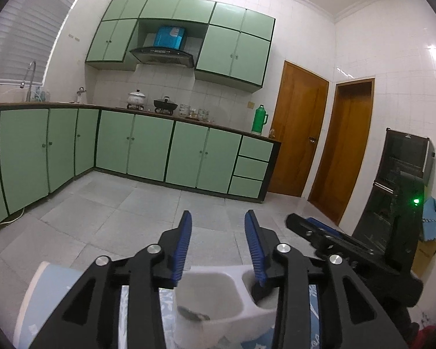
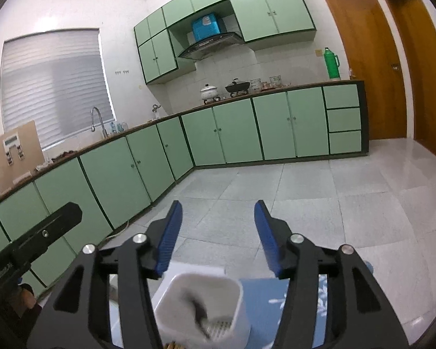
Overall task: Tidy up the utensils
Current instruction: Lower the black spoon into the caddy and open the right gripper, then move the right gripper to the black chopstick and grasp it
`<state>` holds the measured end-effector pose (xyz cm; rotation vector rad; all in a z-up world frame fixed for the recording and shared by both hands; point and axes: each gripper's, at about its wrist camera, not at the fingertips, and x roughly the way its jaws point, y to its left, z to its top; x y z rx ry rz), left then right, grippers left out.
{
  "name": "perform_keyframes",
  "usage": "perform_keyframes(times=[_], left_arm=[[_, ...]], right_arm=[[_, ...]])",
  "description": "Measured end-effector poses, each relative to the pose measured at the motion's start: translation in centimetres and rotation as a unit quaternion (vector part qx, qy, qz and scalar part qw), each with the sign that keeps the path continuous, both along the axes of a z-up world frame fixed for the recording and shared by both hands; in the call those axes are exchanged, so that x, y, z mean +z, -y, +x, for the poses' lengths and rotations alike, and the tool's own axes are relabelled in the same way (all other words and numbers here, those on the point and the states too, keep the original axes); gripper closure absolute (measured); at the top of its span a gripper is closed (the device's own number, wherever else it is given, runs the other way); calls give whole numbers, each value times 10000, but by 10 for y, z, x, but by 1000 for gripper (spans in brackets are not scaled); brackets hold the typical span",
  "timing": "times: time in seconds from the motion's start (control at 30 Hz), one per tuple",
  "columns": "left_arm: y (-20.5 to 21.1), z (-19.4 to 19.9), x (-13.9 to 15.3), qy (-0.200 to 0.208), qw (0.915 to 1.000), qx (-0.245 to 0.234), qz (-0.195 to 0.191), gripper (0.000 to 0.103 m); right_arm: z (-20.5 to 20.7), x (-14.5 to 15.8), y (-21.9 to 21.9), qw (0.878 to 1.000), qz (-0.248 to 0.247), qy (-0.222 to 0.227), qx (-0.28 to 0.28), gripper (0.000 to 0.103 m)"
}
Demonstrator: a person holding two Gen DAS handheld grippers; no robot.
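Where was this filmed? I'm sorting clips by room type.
A home kitchen, most likely. Green cabinets run under an L-shaped counter, a range hood hangs above pots on a stove, and a sink faucet stands by the window.

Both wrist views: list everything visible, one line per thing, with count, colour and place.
utensil holder: one, white, two compartments, below the grippers
utensil: one, dark, blurred, inside the holder
cloth: one, blue patterned, under the holder
cabinets: many, pale green, along the walls
range hood: one, black, under the upper cabinets
pot: one, white, on the stove
wok: one, black, beside the pot
thermos: one, green, counter end
doors: two, brown, right wall
left gripper: blue pads, open
right gripper: blue pads, open
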<state>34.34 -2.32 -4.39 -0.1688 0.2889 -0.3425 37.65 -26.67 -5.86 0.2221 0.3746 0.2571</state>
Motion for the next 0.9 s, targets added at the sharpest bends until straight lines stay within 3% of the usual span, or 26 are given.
perform_keyframes(times=[0.27,0.43,0.53,0.63,0.9], left_arm=[[-10,-61,-10,-319,9993,96,193,46],[-15,-100,-48,-1030,9937,112,430,37],[-17,-118,-78,-1450,9868,155,700,34],[-26,-135,-109,-1978,9772,215,735,34],[-36,-164,-153,-2620,9589,317,1038,34]], right_arm=[[-80,-16,16,9991,117,-383,-115,34],[-130,-55,6,9948,-112,-996,-177,24],[-156,-80,-8,9894,-415,-1385,-140,22],[-179,-103,-18,9828,-493,-1780,-25,22],[-229,-137,-48,9684,-865,-2315,339,23]])
